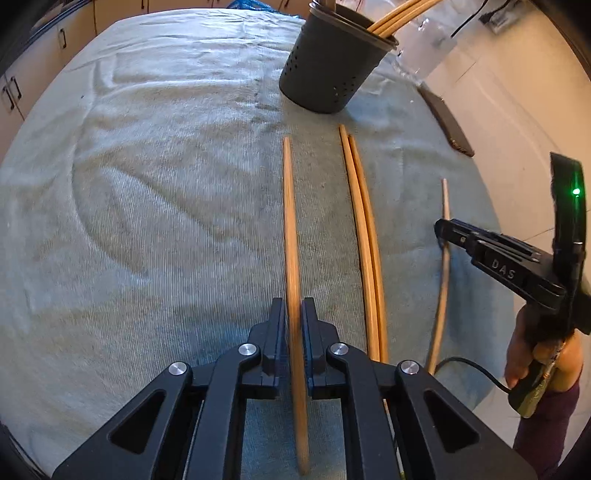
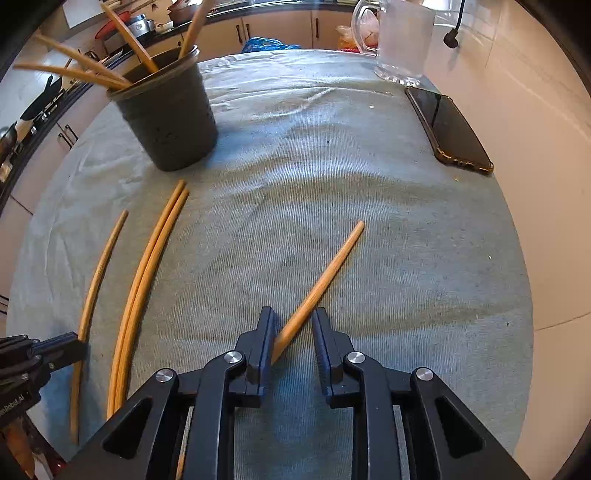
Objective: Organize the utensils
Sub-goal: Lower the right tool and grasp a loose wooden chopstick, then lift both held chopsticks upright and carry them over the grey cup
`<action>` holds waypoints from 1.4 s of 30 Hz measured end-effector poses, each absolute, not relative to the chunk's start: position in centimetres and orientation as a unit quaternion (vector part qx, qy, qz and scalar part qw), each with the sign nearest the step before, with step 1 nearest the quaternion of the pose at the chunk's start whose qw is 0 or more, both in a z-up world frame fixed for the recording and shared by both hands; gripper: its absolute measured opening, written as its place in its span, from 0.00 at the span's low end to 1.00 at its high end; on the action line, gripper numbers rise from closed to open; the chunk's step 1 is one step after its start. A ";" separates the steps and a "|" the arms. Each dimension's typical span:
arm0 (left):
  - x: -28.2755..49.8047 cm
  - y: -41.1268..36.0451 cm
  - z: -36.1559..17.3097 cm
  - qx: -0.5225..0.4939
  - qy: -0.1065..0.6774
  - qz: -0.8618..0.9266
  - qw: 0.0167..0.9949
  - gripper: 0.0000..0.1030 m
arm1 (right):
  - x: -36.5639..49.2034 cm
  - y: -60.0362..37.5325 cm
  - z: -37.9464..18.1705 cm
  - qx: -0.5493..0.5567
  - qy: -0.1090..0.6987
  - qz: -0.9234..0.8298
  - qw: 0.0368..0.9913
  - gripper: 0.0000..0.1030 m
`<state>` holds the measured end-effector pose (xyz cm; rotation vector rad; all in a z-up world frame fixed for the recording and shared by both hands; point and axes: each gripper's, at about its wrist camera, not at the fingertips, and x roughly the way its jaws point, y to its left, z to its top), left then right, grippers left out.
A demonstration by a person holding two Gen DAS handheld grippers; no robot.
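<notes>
Wooden chopsticks lie on a grey-green cloth (image 1: 147,184). My left gripper (image 1: 294,314) is shut on one chopstick (image 1: 290,221) that runs lengthwise between its fingers. A pair of chopsticks (image 1: 360,221) lies just right of it. My right gripper (image 2: 293,325) is open around the near end of a slanted chopstick (image 2: 325,273), which touches its left finger. The right gripper also shows in the left wrist view (image 1: 441,227), over that chopstick (image 1: 446,206). A dark perforated holder (image 1: 328,66) with several chopsticks stands at the back; it also shows in the right wrist view (image 2: 170,122).
A black phone (image 2: 448,129) lies at the cloth's right edge. A clear glass mug (image 2: 400,40) stands behind it. Kitchen cabinets (image 2: 258,29) and a cluttered counter lie beyond the table. A blue bag (image 2: 266,43) sits at the far edge.
</notes>
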<state>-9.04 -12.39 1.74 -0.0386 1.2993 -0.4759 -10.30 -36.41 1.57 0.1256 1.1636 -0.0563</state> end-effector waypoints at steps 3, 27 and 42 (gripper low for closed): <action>-7.4 -13.3 1.8 -0.006 0.598 -0.211 0.773 0.08 | -9.2 -36.4 1.5 0.065 0.552 -0.030 0.831 0.24; -6.7 -12.6 5.2 -0.016 0.498 -0.211 0.841 0.06 | -8.8 -36.3 5.0 0.096 0.450 -0.005 0.888 0.07; -15.0 -10.2 13.8 0.014 0.344 -0.225 0.911 0.06 | -16.4 -35.1 13.7 0.096 0.316 0.020 0.944 0.07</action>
